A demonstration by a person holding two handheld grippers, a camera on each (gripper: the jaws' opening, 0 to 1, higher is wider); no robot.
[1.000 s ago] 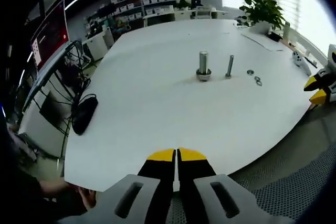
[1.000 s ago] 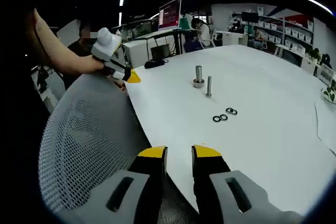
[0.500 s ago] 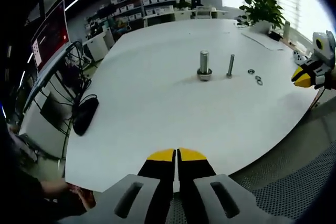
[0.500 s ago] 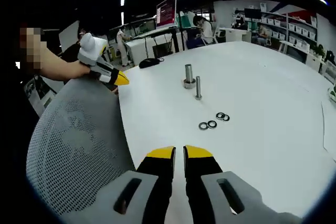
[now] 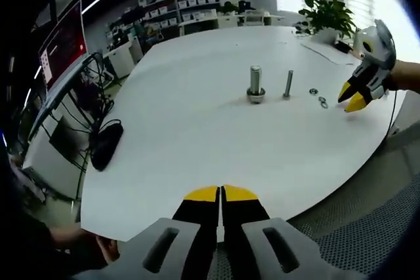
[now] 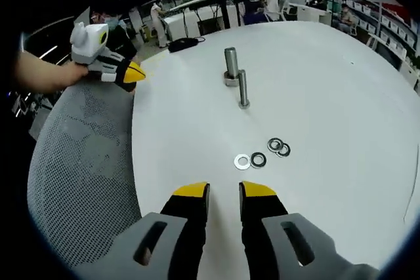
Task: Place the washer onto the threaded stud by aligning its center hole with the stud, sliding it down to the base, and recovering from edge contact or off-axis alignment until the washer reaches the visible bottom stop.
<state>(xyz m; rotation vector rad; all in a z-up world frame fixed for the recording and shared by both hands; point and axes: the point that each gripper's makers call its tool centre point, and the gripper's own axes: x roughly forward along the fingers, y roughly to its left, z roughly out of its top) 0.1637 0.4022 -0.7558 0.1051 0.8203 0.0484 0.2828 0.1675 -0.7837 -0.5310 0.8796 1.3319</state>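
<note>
Here, four washers (image 6: 262, 153) are seen flat on the white table (image 6: 328, 83), just ahead of the right gripper (image 6: 223, 191) at 12 o'clock; jaws slightly spread, nothing held. The threaded stud (image 6: 243, 88) stands upright beyond, w/ a thicker bolt (image 6: 230, 67) just behind. Left gripper (image 5: 222, 193) is pressed together, empty, at table edge.

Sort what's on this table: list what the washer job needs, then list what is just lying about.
For the job:
washers
thick stud
thin stud
right gripper

Lying about:
black mouse
potted plant
mesh chair back
</note>
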